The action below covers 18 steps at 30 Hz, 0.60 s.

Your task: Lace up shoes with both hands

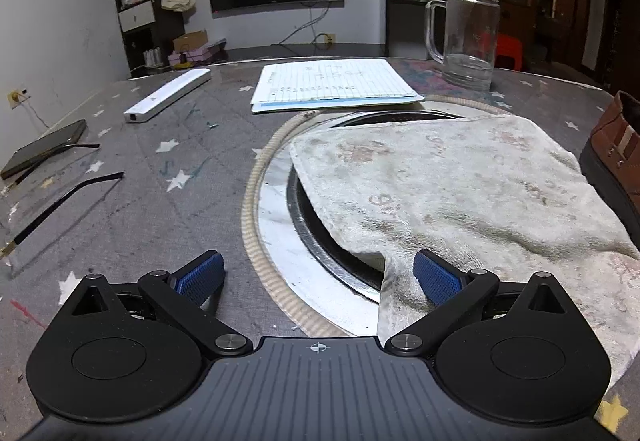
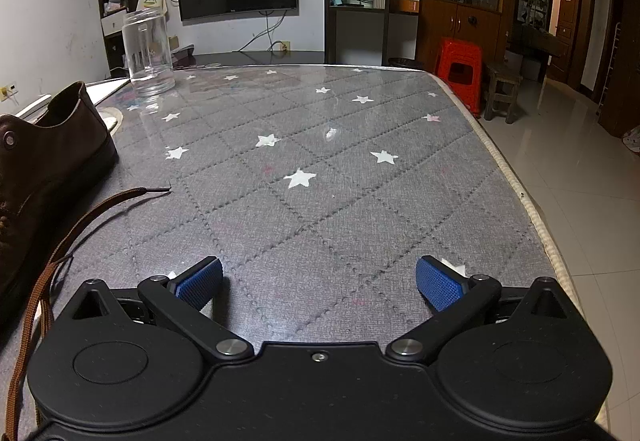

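A brown leather shoe (image 2: 44, 157) stands at the left edge of the right wrist view, heel toward the far side. Its brown lace (image 2: 80, 225) trails loose over the grey star-patterned table cover, its tip lying at the left of my right gripper (image 2: 320, 281). That gripper is open wide with nothing between its blue pads. In the left wrist view only the shoe's side (image 1: 616, 157) shows at the right edge. My left gripper (image 1: 318, 275) is open wide and empty, hovering over the edge of a worn white towel (image 1: 460, 193).
The towel covers a round metal recess (image 1: 280, 201) in the table. A clear glass mug (image 1: 468, 37), a lined paper pad (image 1: 332, 83), a white bar (image 1: 168, 101), a dark phone (image 1: 44, 149) and black sticks lie around. The table's right edge (image 2: 520, 177) drops to tiled floor.
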### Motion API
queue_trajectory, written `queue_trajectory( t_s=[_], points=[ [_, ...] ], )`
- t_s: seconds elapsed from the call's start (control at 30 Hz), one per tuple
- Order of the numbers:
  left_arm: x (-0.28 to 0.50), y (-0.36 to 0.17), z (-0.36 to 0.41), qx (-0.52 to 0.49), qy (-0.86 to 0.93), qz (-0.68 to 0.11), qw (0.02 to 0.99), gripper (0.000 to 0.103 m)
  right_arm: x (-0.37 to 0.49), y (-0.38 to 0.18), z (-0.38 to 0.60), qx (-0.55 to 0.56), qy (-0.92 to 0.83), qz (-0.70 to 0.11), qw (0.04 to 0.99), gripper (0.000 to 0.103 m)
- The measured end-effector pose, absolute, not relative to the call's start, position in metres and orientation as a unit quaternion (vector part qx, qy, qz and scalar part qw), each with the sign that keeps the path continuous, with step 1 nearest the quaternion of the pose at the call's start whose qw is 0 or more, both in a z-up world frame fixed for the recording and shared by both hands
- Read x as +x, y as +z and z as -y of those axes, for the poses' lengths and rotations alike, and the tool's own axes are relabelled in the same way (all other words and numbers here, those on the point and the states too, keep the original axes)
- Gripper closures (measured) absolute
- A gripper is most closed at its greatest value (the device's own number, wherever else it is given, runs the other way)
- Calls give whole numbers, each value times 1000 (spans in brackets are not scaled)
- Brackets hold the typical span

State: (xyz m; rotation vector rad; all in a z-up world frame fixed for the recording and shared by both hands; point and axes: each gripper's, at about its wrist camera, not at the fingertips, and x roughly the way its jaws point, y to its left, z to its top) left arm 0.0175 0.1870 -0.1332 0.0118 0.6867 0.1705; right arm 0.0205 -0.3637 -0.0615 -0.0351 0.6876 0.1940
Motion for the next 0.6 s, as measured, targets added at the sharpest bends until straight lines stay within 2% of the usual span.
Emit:
queue_trajectory(
  t_s=[0.6],
  points=[
    [12,-130,-196,8,206,-324,923,8,22,-60,351,-19,92,-336,937,0]
  ],
)
